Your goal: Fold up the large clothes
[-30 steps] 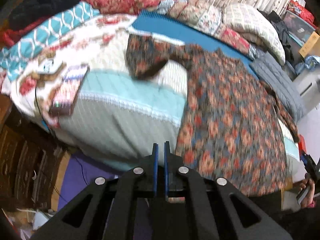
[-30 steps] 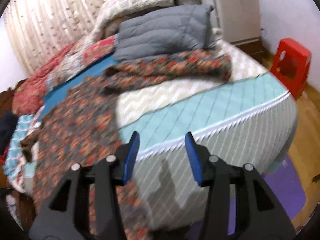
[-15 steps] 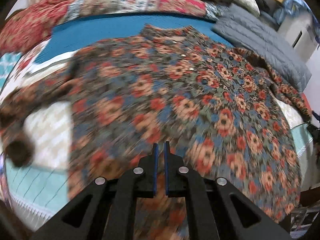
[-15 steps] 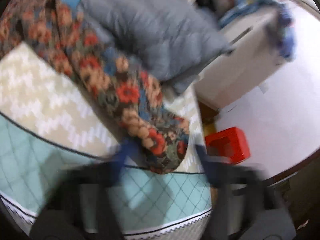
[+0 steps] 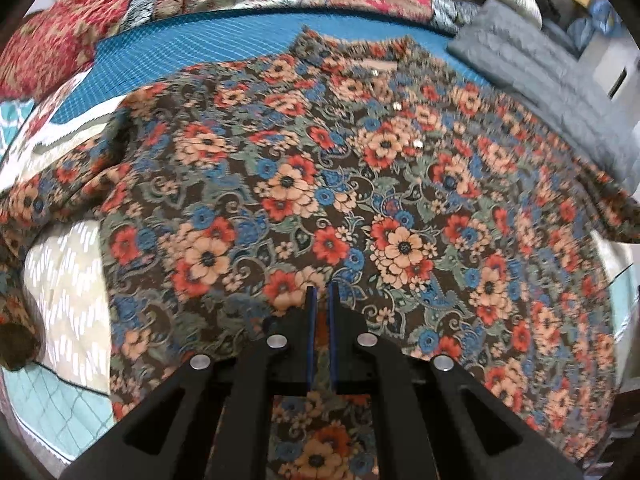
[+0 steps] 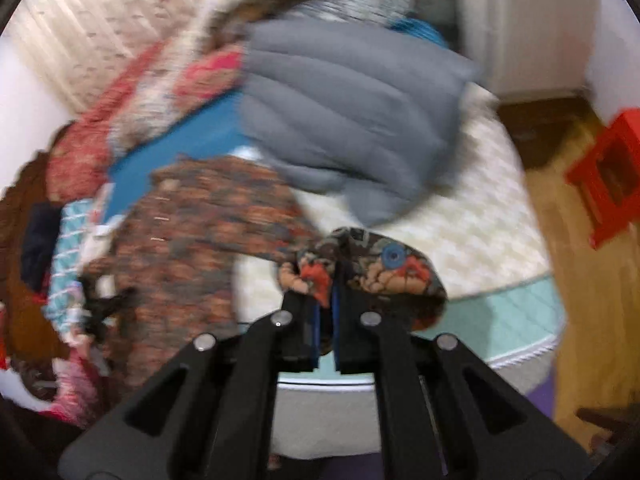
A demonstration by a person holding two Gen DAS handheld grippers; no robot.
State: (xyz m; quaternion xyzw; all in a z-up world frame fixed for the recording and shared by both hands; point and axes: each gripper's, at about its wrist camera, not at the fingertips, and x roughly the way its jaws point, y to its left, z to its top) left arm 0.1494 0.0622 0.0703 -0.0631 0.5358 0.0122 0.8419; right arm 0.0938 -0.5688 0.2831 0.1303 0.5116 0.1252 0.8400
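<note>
The floral shirt sleeve is pinched by the right gripper, while the left gripper fingers are pressed together at 6 o'clock.

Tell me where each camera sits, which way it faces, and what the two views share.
Left wrist: sits on the left tongs, looking steeply down at the floral shirt spread on the bed; only its own black arms and nearly shut blue pads show.
Right wrist: sits on the right tongs, looking down across the bed toward the grey quilted jacket and red stool; its tongs pinch the sleeve cuff.
Shared: the floral shirt, the grey quilted jacket, the bed.
</note>
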